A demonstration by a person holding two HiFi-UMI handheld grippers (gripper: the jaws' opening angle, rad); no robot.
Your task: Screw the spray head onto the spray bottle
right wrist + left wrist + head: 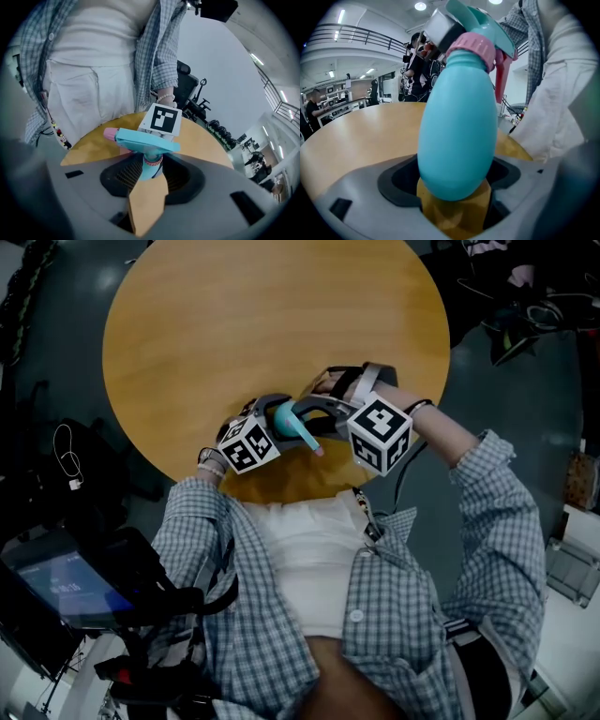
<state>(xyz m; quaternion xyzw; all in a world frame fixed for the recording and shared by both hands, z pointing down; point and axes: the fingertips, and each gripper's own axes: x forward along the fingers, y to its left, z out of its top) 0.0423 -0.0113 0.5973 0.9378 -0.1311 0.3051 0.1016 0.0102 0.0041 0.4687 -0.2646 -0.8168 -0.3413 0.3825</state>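
The teal spray bottle [459, 136] is clamped by its body in my left gripper [454, 199], which is shut on it. The pink collar [473, 47] and the teal spray head [483, 23] with its pink trigger [501, 79] sit on the bottle's neck. My right gripper [150, 176] is shut on the spray head [145, 138] at its collar [152, 161]; the pink nozzle [110, 134] points left. In the head view both grippers, left [272, 418] and right [314, 416], meet over the front edge of the round wooden table [272, 315], with the bottle [284, 416] between them.
The person's checked shirt and white top are close behind the bottle. A dark bag and a device with a lit screen [66, 587] stand on the floor at the left. Dark gear [525, 315] lies beyond the table at upper right. An office chair [187, 89] stands behind.
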